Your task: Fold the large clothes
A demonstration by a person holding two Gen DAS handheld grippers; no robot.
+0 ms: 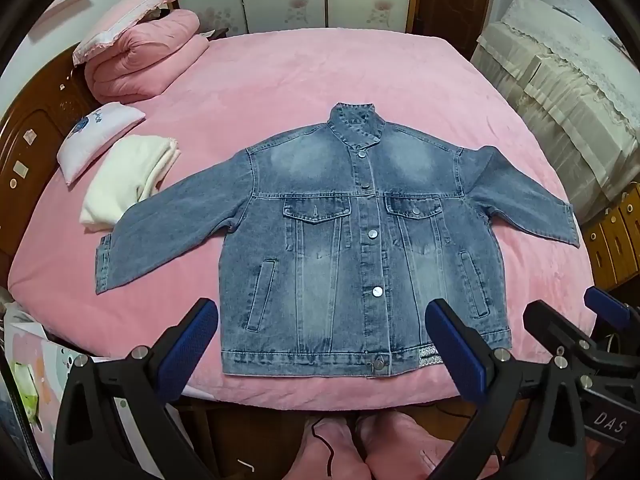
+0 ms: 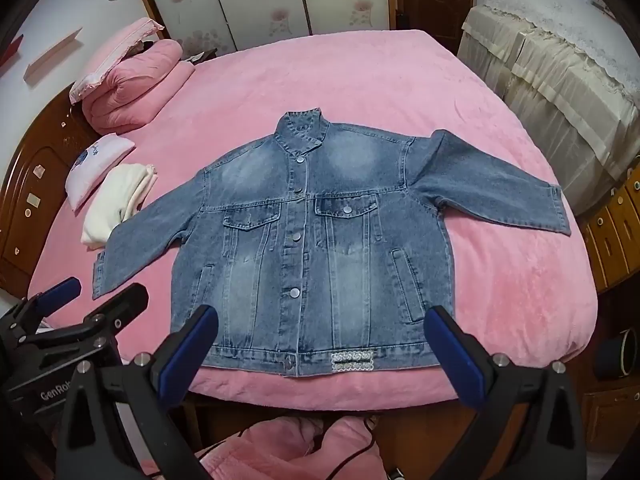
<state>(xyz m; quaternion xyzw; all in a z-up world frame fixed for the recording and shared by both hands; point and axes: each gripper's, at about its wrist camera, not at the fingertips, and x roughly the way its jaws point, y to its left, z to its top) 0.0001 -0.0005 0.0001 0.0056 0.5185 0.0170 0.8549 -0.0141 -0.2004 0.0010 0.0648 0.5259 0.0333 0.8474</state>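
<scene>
A wide bed covered in a plush pink blanket [image 1: 400,80] fills the space ahead of both grippers, its near edge just below and in front of their fingertips. Flat on it, front side up and buttoned shut, lies the faded blue denim jacket [image 1: 320,240], collar pointing away from the grippers and hem nearest them, both sleeves spread out to the sides. In the right wrist view the jacket [image 2: 340,248] sits ahead of that gripper and a little to its left.

Far ahead and to the left of the grippers, a folded pink quilt [image 1: 140,60] is stacked near the dark wooden headboard [image 1: 32,140], with a pink pillow trimmed in white lace [image 1: 128,16] on top. Nearer than that stack rests a small pale pink pillow with a blue print [image 1: 96,136], and beside it a folded cream-white cloth [image 1: 124,180], which touches or just overlaps the end of the jacket's sleeve on that side.

The left gripper [image 1: 320,344], black-framed with blue pads, hangs over the jacket's hem with its fingers spread wide and nothing between them. The right gripper [image 2: 320,348], of the same build, is likewise spread wide and empty above the hem, and its tips show just right of the left gripper in the left wrist view [image 1: 568,308].
</scene>
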